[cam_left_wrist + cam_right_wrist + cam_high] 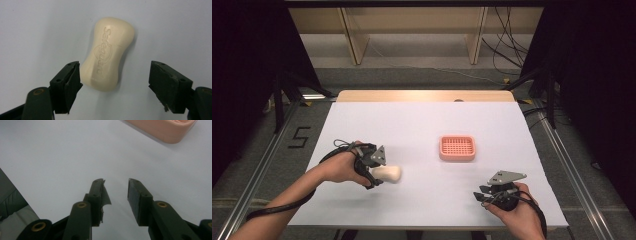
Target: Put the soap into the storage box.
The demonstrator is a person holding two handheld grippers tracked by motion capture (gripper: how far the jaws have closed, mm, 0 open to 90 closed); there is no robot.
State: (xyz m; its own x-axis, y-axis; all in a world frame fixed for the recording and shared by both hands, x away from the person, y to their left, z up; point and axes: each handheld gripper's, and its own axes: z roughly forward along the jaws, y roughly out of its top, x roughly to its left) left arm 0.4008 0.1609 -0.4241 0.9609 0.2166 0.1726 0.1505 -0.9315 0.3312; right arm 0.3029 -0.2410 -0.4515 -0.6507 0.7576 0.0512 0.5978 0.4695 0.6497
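Observation:
A cream bar of soap (388, 173) lies on the white table at the left, with raised lettering on its top (108, 53). My left gripper (115, 75) stands open around the soap's near end, one jaw on each side, neither pressing on it. In the high view the left gripper (374, 170) sits just left of the soap. A pink soap dish (457, 148) with a gridded inside rests right of the middle; its corner (167, 130) shows at the top. My right gripper (115, 187) is open and empty over bare table, and in the high view the right gripper (482, 192) is near the front right.
The white table sheet (422, 125) reaches a wooden strip at the far edge. Metal rails run along both sides on the floor. Wooden shelf legs and loose cables stand beyond the table.

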